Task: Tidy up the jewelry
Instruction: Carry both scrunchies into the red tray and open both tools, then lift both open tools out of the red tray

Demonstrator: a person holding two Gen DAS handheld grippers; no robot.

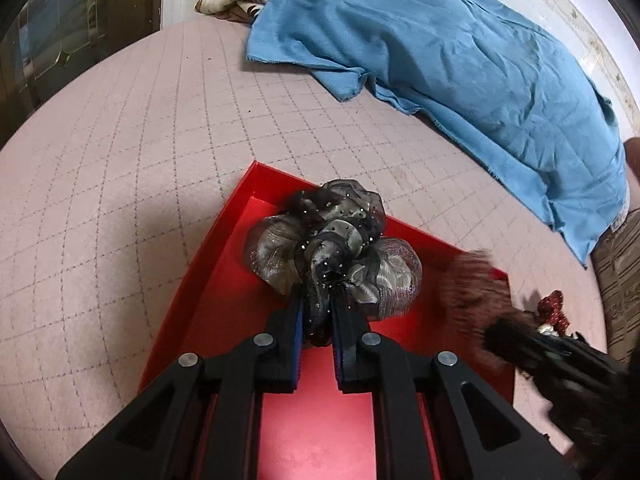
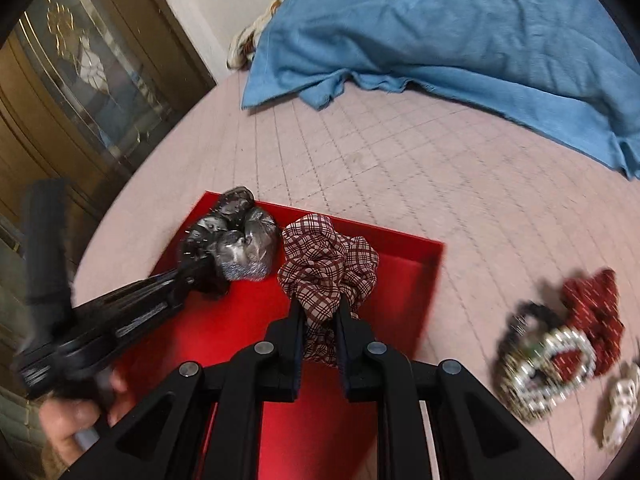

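Your left gripper (image 1: 316, 300) is clenched on the grey organza scrunchie (image 1: 336, 248), held over the far left corner of the red tray (image 1: 224, 264). Your right gripper (image 2: 320, 312) clamps the plaid scrunchie (image 2: 326, 264) above the tray's middle. A red scrunchie (image 2: 596, 308) and beaded bracelet (image 2: 540, 372) lie on the quilted pink bedspread (image 2: 440, 168), right of the tray.

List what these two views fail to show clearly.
- Pile of pieces on the bed, right wrist view: motion blur hides what each one is.
- Plaid scrunchie in left wrist view: blurred.
- Red box near edge: hidden by the grippers in both views.
- Left gripper in right view: blurred.
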